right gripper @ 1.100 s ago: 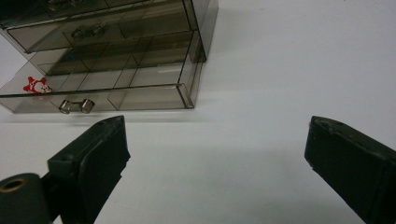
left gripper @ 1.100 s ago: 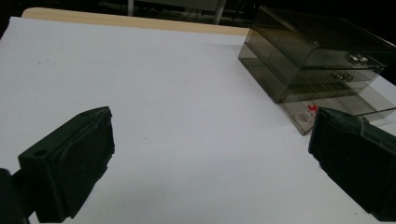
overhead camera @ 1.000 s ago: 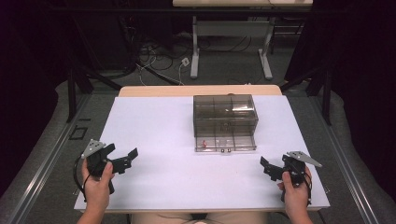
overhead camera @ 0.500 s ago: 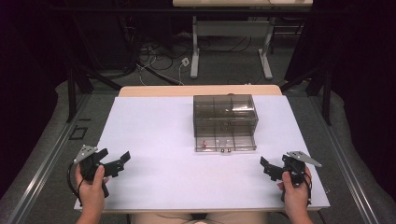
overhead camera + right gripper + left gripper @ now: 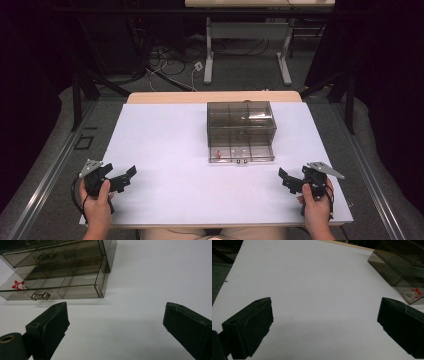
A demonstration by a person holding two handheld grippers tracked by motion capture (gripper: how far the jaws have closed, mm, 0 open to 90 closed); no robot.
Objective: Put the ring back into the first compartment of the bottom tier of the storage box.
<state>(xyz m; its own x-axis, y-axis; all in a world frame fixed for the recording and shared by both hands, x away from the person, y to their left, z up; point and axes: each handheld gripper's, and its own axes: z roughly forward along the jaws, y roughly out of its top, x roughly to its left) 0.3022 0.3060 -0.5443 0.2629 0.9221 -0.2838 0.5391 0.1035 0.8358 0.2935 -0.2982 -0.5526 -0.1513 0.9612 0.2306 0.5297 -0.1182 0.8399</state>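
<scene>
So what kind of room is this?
Probably a lab or workshop, not a home. A white table holds a clear drawer box, cables lie tangled on the floor behind, and a person holds a tool in each hand.

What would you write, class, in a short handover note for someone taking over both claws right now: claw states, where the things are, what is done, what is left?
Left claw: open, holding nothing, over the near left of the white table.
Right claw: open, holding nothing, over the near right.
Smoky clear drawer box: mid-table, towards the far side. Its bottom drawer is pulled out, with a small red and white piece in its left end compartment. The upper drawer looks closed.
Done: bottom drawer open, piece inside.
Left: probably pushing that drawer shut by its knobs; the right claw looks nearer.
</scene>
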